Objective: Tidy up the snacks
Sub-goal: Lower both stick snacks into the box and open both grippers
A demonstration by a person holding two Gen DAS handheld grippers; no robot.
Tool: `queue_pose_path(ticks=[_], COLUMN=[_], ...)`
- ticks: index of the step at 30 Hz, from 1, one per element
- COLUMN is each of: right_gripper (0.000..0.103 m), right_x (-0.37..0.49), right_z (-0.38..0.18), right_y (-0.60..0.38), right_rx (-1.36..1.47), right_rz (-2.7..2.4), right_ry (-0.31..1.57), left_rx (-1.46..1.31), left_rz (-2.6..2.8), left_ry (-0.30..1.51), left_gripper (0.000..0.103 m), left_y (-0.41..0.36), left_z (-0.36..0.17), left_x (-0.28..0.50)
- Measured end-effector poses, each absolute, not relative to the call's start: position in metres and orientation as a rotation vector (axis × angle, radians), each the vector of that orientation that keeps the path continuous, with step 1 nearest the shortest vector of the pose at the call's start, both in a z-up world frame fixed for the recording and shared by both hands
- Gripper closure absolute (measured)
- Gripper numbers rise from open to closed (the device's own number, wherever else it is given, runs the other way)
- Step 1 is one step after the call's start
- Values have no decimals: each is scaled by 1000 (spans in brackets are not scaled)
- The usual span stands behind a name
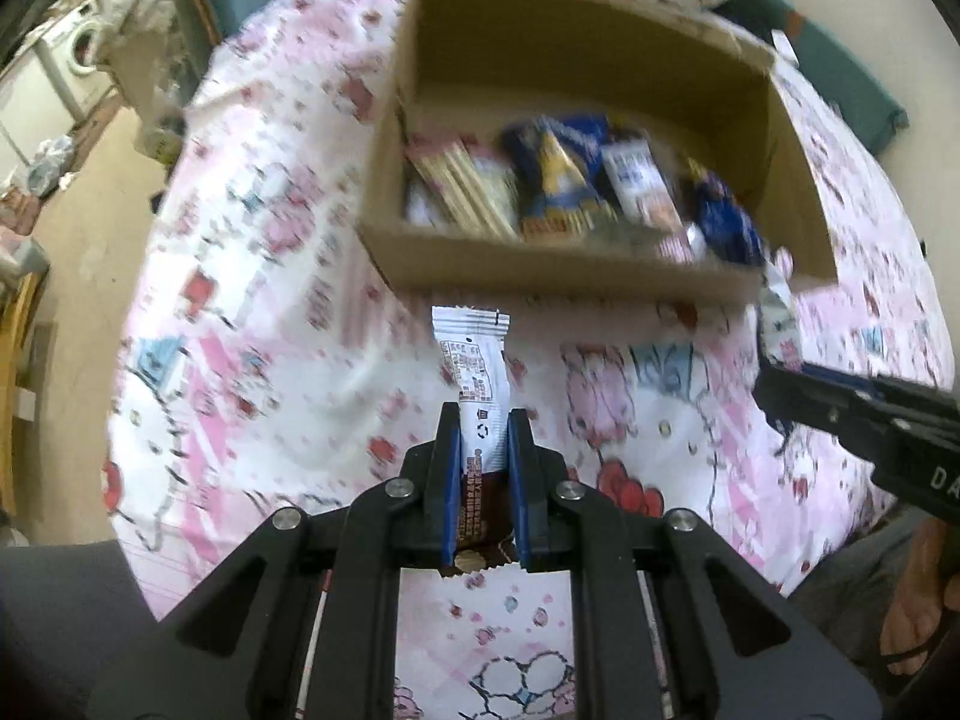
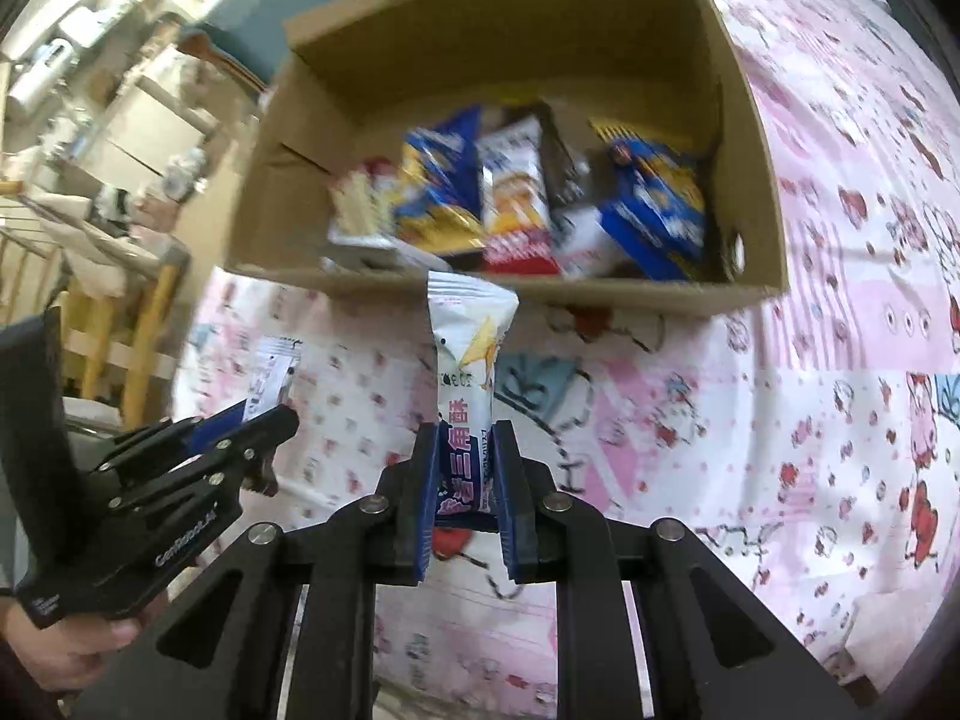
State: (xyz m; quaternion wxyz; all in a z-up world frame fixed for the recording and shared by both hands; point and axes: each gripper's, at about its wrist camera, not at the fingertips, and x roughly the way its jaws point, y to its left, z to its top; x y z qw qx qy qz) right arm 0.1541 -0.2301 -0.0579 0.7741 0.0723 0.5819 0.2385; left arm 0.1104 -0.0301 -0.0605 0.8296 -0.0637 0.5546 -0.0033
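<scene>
My left gripper [image 1: 483,420] is shut on a white and brown snack packet [image 1: 474,372], held upright above the pink patterned cloth, short of the cardboard box [image 1: 540,273]. My right gripper [image 2: 465,438] is shut on a white and blue snack packet [image 2: 468,348], its top reaching the box's near wall [image 2: 600,294]. The box holds several snack packets [image 2: 516,192], blue, white and red. In the left wrist view the right gripper [image 1: 774,387] enters from the right with its packet [image 1: 780,324]. In the right wrist view the left gripper [image 2: 267,414] sits at the left with its packet [image 2: 273,372].
The box stands on a table covered by a pink cartoon cloth [image 2: 840,360]. A wooden rack [image 2: 120,324] and cluttered shelves lie beyond the table's left edge. A washing machine [image 1: 78,54] stands far left. A teal cushion [image 1: 840,60] lies behind the box.
</scene>
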Motion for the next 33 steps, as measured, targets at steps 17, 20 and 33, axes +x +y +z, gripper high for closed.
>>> queue_pose_path(ticks=[17, 20, 33], right_gripper=[85, 85, 84], right_x=[183, 197, 232], right_z=[-9, -11, -49], right_y=[-262, -273, -265], right_rx=[337, 370, 343], right_rz=[547, 488, 381], right_ry=[1008, 993, 1116], left_rx=[-97, -77, -100], left_rz=[10, -1, -45], left_ry=[1011, 1008, 1102], left_gripper=[92, 92, 89], left_y=[-16, -23, -46], left_z=[4, 5, -33], left_x=[174, 185, 226])
